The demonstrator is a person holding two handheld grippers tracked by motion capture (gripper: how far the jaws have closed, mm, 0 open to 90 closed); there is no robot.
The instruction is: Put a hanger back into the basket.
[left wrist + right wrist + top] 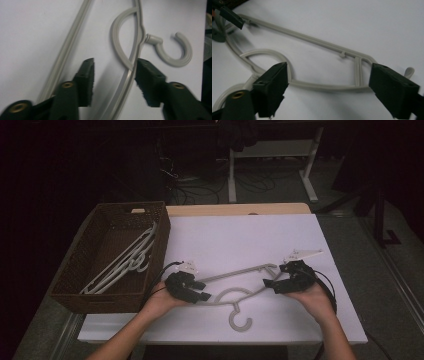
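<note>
The high view is dim, its surroundings nearly black beyond the pale table (pixel 260 240). Both gripper views are brighter, with soft shadows and blurred near jaws.

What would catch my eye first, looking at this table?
A grey coat hanger lies flat on the white table, a black claw at each end: left claw, right claw, jaws apart around its bars. At the left stands a brown woven basket with more hangers inside.

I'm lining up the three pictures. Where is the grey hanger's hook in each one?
High view: hook bottom centre, between both hands.
Left gripper view: hook upper right, beyond the right-hand jaw.
Right gripper view: far left edge, mostly cut off.
Shared landmark: the hanger's curved neck loop.
</note>
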